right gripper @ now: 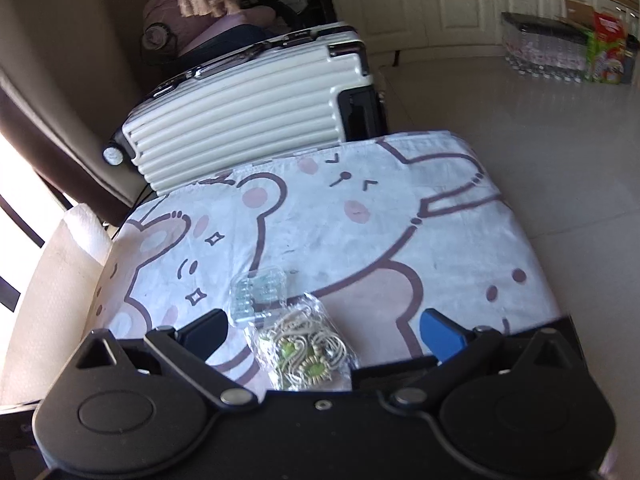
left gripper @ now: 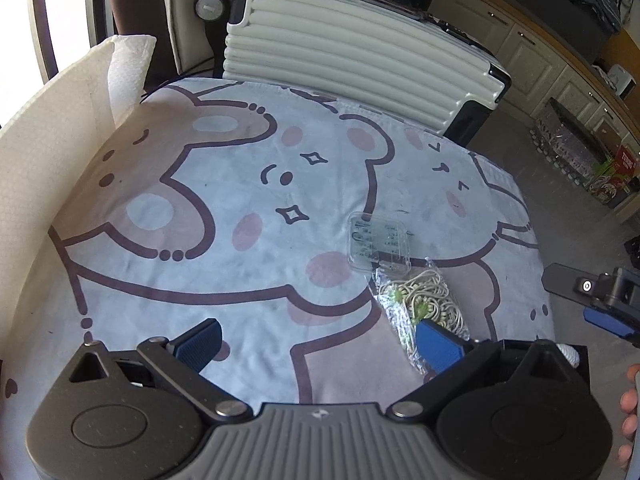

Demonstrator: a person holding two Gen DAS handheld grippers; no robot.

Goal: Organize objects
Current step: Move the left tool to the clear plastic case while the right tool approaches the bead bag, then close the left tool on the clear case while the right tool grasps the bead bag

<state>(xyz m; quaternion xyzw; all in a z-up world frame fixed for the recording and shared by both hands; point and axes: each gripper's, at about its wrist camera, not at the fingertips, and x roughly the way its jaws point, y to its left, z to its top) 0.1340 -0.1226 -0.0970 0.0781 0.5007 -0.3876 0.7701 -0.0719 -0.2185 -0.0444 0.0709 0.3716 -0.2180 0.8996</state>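
Note:
A small clear plastic box (left gripper: 378, 245) (right gripper: 258, 292) lies on the cartoon-bear cloth (left gripper: 224, 208) (right gripper: 360, 236). Touching its near side is a clear bag of cream cord with green bits (left gripper: 420, 308) (right gripper: 308, 352). My left gripper (left gripper: 320, 342) is open above the cloth, its right blue pad (left gripper: 438, 346) over the bag's near corner. My right gripper (right gripper: 324, 336) is open too, its fingers standing either side of the bag. In the left wrist view the right gripper (left gripper: 608, 304) shows at the right edge.
A white ribbed suitcase (left gripper: 352, 56) (right gripper: 248, 112) lies just beyond the table's far edge. A paper towel roll (left gripper: 128, 68) (right gripper: 86, 232) and a cream sheet (left gripper: 44, 160) stand at the left. Cabinets, bottle packs (right gripper: 540, 52) and tiled floor are to the right.

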